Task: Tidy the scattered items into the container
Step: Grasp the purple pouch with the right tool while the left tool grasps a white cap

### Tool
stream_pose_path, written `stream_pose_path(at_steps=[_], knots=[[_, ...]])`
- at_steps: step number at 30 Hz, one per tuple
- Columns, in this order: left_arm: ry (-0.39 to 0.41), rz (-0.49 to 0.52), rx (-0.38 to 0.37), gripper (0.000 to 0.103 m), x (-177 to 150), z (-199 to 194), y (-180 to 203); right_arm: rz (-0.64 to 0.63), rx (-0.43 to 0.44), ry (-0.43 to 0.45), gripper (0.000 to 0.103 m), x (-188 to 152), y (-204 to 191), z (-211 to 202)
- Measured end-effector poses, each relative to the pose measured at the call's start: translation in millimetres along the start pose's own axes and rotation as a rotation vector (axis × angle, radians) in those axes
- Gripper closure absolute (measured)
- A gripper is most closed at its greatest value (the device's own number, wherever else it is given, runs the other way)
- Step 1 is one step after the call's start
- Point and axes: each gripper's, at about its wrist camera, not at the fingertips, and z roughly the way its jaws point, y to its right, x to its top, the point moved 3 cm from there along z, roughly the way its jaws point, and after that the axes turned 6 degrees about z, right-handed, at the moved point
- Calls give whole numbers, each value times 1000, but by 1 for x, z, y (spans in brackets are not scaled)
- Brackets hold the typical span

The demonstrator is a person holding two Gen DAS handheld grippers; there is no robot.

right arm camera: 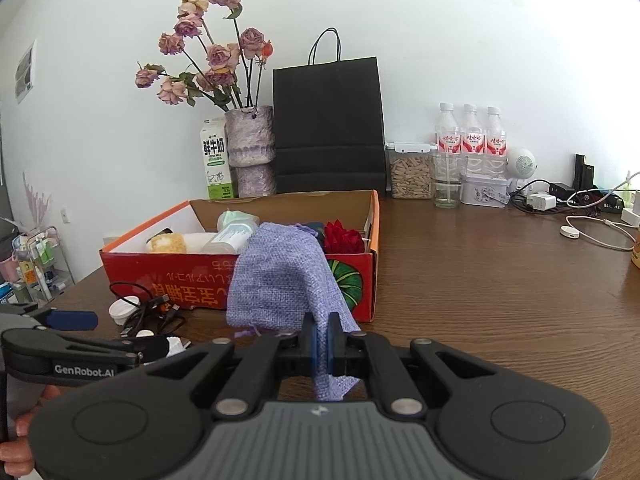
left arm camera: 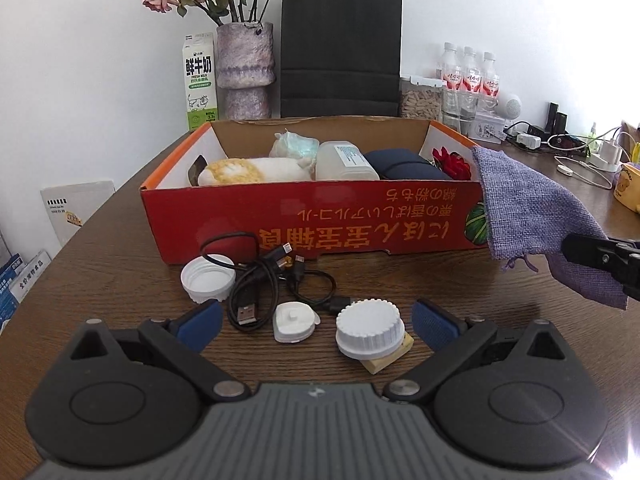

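A red cardboard box stands on the wooden table and holds a plush toy, a plastic jar, a dark pouch and a red flower. My right gripper is shut on a purple cloth bag and holds it up in front of the box's right end; the bag also shows in the left wrist view. My left gripper is open and low over the table. Between its fingers lie a white ribbed cap on a yellowish block, a small white plug, a black USB cable and an upturned white lid.
Behind the box stand a milk carton, a vase of dried roses, a black paper bag, a jar of seeds, water bottles and chargers with cables. Booklets lie at the left table edge.
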Motion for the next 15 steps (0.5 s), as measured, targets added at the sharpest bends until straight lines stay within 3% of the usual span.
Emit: stream_pose_path(at_steps=[6, 15], knots=[[-18, -8, -10, 8, 1, 1, 7, 2, 20, -2, 99, 0, 0, 3], [-48, -38, -87, 43, 1, 7, 13, 7, 36, -19, 99, -4, 2, 5]])
